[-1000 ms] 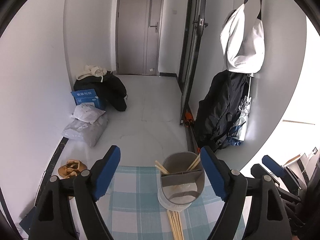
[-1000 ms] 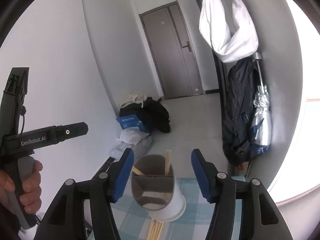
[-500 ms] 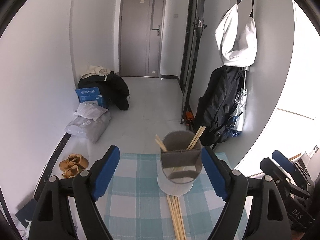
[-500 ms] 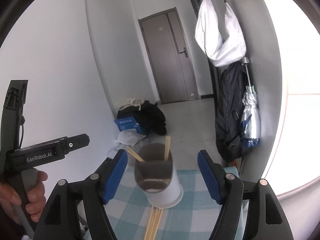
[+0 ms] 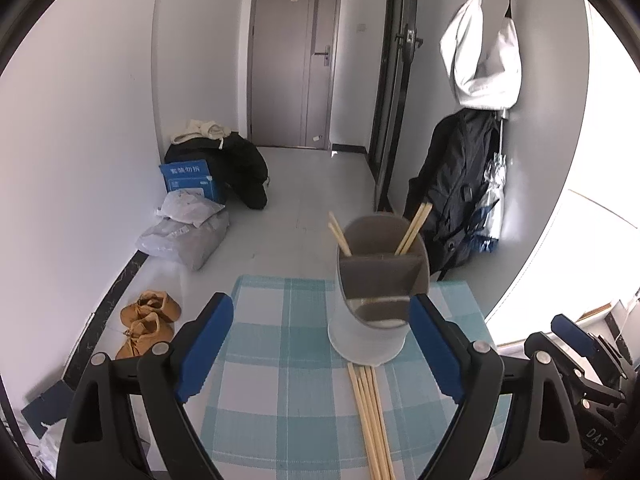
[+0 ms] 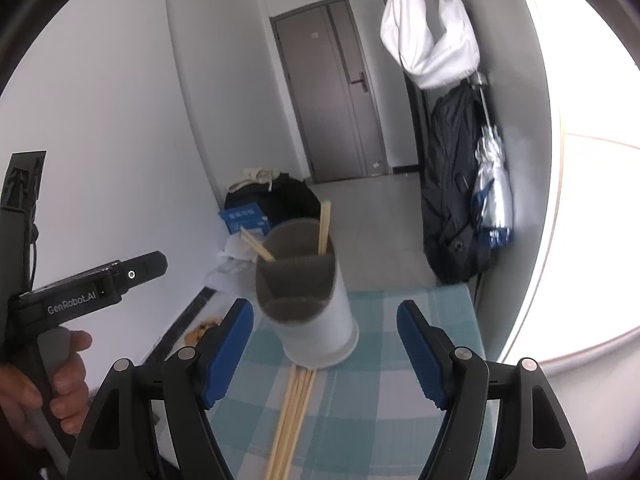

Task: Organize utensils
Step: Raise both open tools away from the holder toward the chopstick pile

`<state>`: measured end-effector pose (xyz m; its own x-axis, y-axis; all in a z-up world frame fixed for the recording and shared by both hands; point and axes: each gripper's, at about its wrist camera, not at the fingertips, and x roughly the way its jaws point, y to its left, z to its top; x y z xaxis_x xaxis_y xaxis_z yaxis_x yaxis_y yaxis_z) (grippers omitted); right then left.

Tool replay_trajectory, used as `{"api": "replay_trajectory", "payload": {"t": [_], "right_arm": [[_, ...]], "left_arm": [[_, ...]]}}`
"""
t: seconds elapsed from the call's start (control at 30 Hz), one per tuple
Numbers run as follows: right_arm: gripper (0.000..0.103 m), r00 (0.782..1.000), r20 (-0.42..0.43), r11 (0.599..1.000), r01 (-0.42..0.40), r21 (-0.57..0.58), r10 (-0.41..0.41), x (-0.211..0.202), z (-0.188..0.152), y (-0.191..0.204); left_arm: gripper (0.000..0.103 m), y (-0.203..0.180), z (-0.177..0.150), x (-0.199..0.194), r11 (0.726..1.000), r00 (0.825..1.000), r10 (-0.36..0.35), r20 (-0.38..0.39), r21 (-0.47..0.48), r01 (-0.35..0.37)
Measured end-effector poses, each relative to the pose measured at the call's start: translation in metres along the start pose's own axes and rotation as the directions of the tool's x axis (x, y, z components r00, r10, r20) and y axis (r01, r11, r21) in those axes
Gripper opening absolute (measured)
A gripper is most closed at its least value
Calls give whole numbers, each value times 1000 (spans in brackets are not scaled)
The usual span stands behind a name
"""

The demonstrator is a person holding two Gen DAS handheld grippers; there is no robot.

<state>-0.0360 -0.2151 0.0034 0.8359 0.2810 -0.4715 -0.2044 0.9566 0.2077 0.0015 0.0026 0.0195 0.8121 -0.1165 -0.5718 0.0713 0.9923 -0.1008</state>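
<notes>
On the cloth (image 5: 280, 360), one holder (image 5: 372, 332), four loose chopsticks (image 5: 372, 412)

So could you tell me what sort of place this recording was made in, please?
Most likely the entrance hall of a flat. A grey door closes the far end, a backpack and a white bag hang on the wall, and a pair of brown shoes sits on the floor beside the checked tablecloth.

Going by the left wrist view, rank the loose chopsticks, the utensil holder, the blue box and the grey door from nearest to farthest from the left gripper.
1. Loose chopsticks, on the cloth, right of centre.
2. Utensil holder, just behind them.
3. Blue box, on the floor, left.
4. Grey door, far end.
</notes>
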Motion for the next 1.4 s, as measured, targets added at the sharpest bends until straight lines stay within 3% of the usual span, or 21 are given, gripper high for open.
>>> {"api": "replay_trajectory", "payload": {"t": [0.2, 0.67, 0.97, 1.17, 1.4], "right_arm": [[74, 999, -46, 1000, 10, -3, -10, 10, -18, -2], [74, 976, -212, 999, 36, -28, -41, 52, -51, -5], [74, 941, -337, 998, 14, -54, -32, 96, -65, 3], [63, 901, -431, 998, 43, -38, -55, 142, -78, 10], [51, 877, -473, 996, 58, -70, -84, 168, -91, 23]], "left_arm": [[86, -1, -22, 16, 999, 998, -36, -47, -8, 35], [86, 27, -56, 65, 996, 982, -6, -187, -88, -11], [86, 54, -59, 81, 984, 968, -6, -250, -176, -40], [86, 69, -55, 87, 974, 964, -4, -268, -220, -57], [86, 75, -58, 92, 973, 956, 3, -293, -220, -70]]}}
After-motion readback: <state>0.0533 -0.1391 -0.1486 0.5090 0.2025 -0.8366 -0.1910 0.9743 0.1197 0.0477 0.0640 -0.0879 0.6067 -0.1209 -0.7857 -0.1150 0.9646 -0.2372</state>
